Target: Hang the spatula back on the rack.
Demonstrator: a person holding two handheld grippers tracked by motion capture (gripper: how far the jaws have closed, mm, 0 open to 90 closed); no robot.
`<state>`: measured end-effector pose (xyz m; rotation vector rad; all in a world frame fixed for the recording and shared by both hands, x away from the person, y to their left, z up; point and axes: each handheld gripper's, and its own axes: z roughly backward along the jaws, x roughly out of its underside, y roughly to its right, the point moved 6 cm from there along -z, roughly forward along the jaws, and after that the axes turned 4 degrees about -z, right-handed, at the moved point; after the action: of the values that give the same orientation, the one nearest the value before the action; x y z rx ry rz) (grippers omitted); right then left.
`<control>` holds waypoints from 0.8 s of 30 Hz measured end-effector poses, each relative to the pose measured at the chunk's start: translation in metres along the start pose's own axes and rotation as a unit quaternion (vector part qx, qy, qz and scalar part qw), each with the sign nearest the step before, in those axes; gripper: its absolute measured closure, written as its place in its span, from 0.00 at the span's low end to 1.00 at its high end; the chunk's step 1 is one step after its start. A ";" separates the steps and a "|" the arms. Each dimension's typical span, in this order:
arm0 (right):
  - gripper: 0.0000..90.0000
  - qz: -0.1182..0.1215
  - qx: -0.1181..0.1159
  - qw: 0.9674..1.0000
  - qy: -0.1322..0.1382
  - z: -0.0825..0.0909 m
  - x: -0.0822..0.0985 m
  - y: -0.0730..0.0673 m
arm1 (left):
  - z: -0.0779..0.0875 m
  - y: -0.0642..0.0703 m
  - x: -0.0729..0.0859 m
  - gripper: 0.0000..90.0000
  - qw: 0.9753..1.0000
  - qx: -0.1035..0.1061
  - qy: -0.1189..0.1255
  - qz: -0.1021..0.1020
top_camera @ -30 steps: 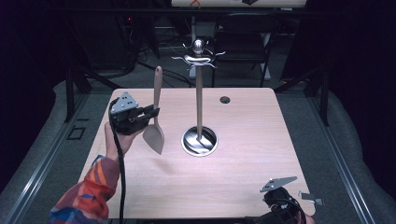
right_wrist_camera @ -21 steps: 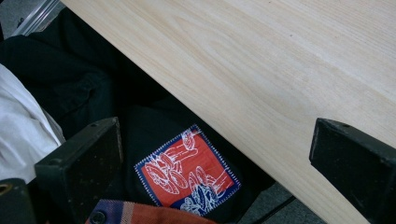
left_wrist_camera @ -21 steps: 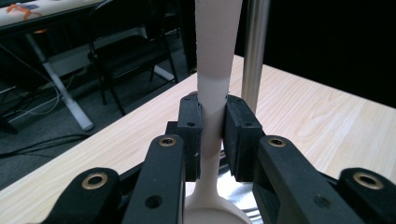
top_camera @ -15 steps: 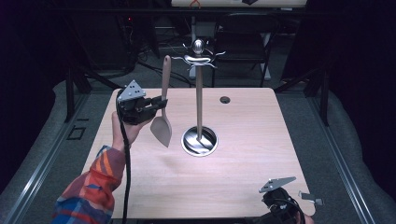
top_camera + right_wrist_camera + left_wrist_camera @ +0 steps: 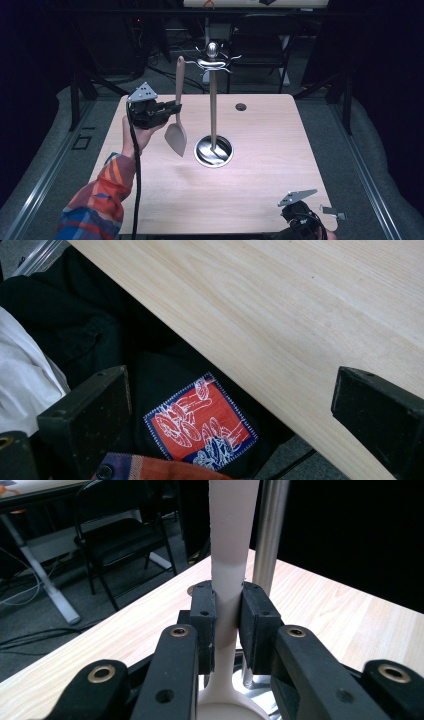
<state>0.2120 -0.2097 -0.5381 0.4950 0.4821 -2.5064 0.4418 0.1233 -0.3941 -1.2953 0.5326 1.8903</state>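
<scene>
R gripper [image 5: 320, 216] sits at near table [image 5: 260, 190] edge, fingers [image 5: 85, 410] wide apart w/ nothing between. L gripper [image 5: 172, 107] farther back, fingers [image 5: 204, 615] clamped on spatula [image 5: 177, 120] handle, spatula upright above table, blade down, just left of the metal stand [image 5: 213, 115] & its round base.

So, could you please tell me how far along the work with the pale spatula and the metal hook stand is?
Done: the pale beige spatula is off the wooden table. In hand: the left gripper clamps its handle, blade down, beside the silver hook stand. Left: hanging it on a top hook, probably. The right gripper sits open at the table's near edge.
</scene>
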 end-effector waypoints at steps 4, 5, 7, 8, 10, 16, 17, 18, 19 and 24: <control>0.02 0.001 -0.001 1.000 -0.001 0.000 0.000 0.000 | 0.001 0.007 -0.001 0.87 1.000 0.006 0.003 -0.007; 0.02 0.000 -0.003 1.000 0.000 0.000 0.000 0.000 | 0.001 0.009 -0.001 0.87 1.000 0.004 0.005 -0.009; 0.02 0.000 -0.003 1.000 0.000 0.000 0.000 0.000 | 0.002 0.012 -0.001 0.87 1.000 0.005 0.007 -0.013; 0.02 0.000 -0.003 1.000 0.000 0.000 0.000 0.000 | 0.001 0.013 -0.001 0.87 1.000 0.005 0.006 -0.013; 0.02 -0.001 -0.002 1.000 0.001 0.000 0.000 0.000 | 0.000 0.013 -0.001 0.87 1.000 0.005 0.002 -0.013; 0.02 0.001 0.000 1.000 0.000 0.000 0.000 0.000 | -0.002 0.006 0.003 0.87 1.000 0.004 0.004 -0.002; 0.02 0.001 0.000 1.000 0.000 0.000 0.000 0.000 | -0.002 0.007 0.003 0.87 1.000 0.006 0.004 -0.002; 0.02 0.001 0.000 1.000 -0.001 0.000 0.000 0.000 | -0.002 0.009 0.003 0.87 1.000 0.006 0.004 -0.004; 0.02 0.001 0.000 1.000 -0.002 0.000 0.000 0.000 | -0.002 0.010 0.003 0.87 1.000 0.006 0.005 -0.007; 0.02 0.000 -0.002 1.000 -0.001 0.000 0.000 0.000 | 0.000 0.020 0.001 0.87 1.000 0.012 0.011 -0.016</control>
<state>0.2118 -0.2094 -0.5383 0.4915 0.4857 -2.5046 0.4264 0.1116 -0.3970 -1.3020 0.5420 1.8405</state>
